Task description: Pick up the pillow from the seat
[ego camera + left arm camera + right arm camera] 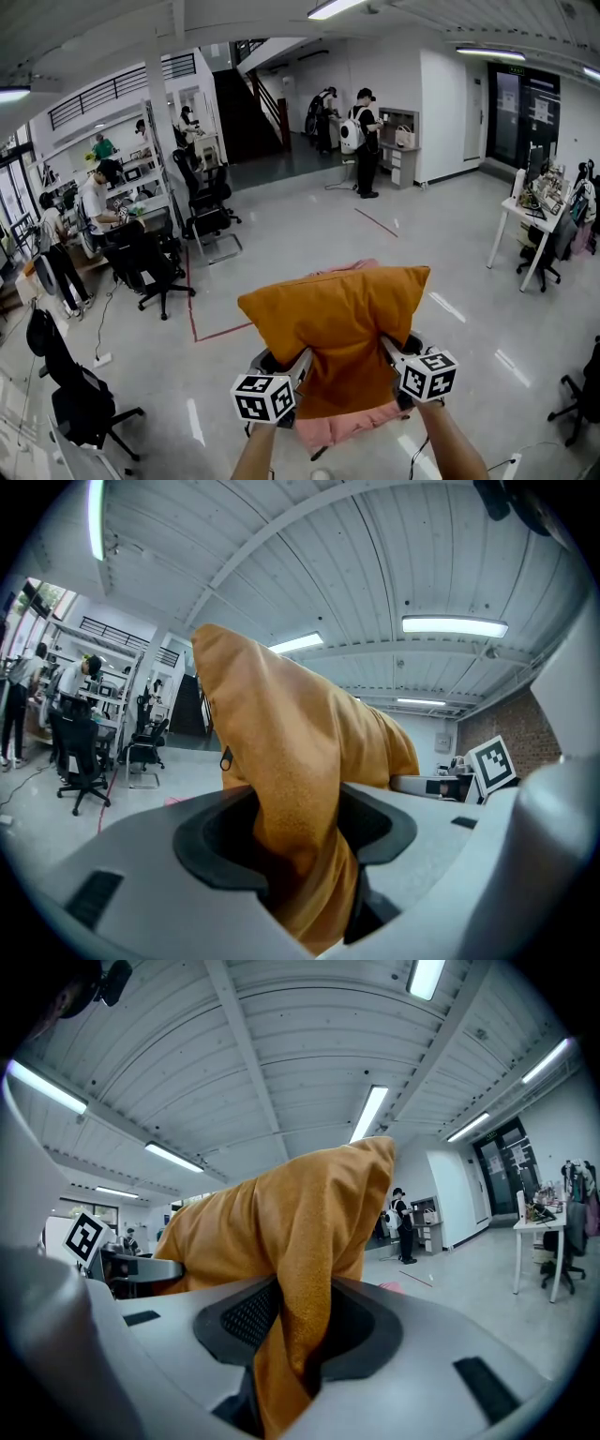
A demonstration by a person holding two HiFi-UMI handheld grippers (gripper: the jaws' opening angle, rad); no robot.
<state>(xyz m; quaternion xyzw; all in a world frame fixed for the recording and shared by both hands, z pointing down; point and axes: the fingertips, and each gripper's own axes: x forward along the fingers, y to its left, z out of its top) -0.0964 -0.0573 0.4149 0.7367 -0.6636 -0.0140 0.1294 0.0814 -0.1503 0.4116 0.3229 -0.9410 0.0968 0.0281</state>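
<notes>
Stretched both forearms [258, 455] forward, side by side, nearly level; clamped left claw [298, 364] and right claw [392, 352] on the pillow [333, 323].

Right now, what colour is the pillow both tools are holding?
Orange-mustard, plain, no pattern. The pillow shows best in the head view.

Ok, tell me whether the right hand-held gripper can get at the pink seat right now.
Probably not: the right hand-held gripper is shut on the orange pillow, as is the left hand-held gripper, and the pillow covers most of the pink seat in the head view.
</notes>
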